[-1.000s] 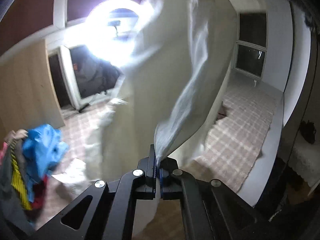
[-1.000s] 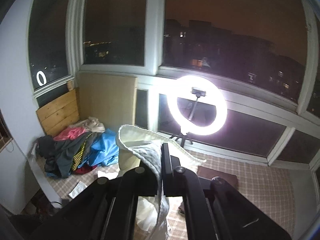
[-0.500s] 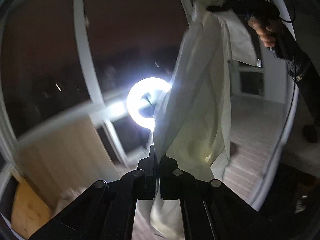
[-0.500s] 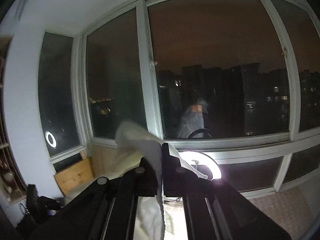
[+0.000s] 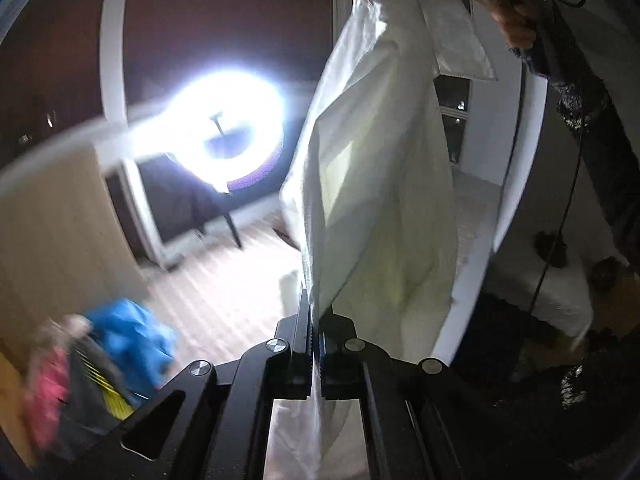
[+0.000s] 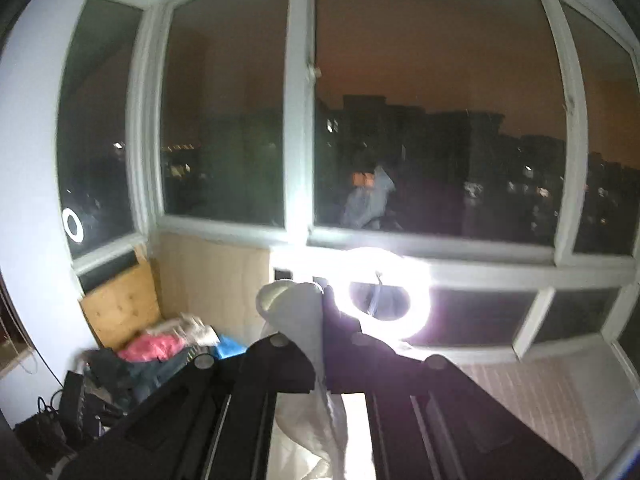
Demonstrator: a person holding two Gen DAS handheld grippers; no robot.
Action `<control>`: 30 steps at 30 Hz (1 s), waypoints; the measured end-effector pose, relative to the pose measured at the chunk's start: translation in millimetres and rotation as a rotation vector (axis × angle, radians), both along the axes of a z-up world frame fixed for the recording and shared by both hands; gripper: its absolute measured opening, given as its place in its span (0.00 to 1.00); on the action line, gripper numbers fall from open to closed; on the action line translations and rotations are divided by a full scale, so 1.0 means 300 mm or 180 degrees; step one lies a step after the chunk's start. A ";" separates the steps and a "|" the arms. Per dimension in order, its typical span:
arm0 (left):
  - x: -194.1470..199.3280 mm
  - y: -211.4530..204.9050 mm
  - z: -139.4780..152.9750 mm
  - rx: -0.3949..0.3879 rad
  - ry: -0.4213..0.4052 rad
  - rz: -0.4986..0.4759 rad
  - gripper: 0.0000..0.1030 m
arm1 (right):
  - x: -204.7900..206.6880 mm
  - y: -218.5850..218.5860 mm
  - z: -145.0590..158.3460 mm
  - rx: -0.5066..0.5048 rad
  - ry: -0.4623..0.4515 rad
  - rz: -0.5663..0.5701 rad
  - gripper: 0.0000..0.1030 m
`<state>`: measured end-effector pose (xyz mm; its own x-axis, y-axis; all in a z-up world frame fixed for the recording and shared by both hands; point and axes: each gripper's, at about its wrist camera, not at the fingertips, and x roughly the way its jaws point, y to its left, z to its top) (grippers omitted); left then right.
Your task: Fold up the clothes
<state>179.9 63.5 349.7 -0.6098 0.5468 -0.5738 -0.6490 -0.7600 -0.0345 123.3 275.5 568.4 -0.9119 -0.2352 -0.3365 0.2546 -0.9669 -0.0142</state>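
Here, a white garment (image 5: 384,168) hangs stretched in the air between two handheld grippers. The left gripper (image 5: 314,320) has its jaws closed on a lower edge of the cloth, near the camera. The right gripper (image 6: 322,312), higher and to the right, is clamped on the cloth's top corner, held by a person's hand (image 5: 516,16) in a dark sleeve. Far behind, a bright ring light (image 5: 216,128) stands before dark windows. A pile of coloured clothes (image 5: 100,360) lies on the floor at far left.
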 end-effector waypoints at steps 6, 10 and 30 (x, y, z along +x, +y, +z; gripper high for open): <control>-0.006 0.059 -0.222 0.0218 -0.0184 -0.0119 0.20 | -0.031 0.053 -0.210 -0.0013 -0.0430 -0.0181 0.02; -0.026 0.081 -0.351 0.0301 -0.0396 -0.0135 0.35 | -0.044 0.084 -0.270 0.0052 -0.0570 -0.0303 0.02; 0.057 0.267 -0.590 0.0352 -0.0780 -0.0057 0.02 | -0.138 0.163 -0.265 0.0253 -0.0704 -0.0467 0.02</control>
<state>197.1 143.6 172.5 -0.4497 0.6238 -0.6393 -0.6244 -0.7313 -0.2744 81.8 324.4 488.9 -0.8365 -0.0710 -0.5434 0.1174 -0.9918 -0.0512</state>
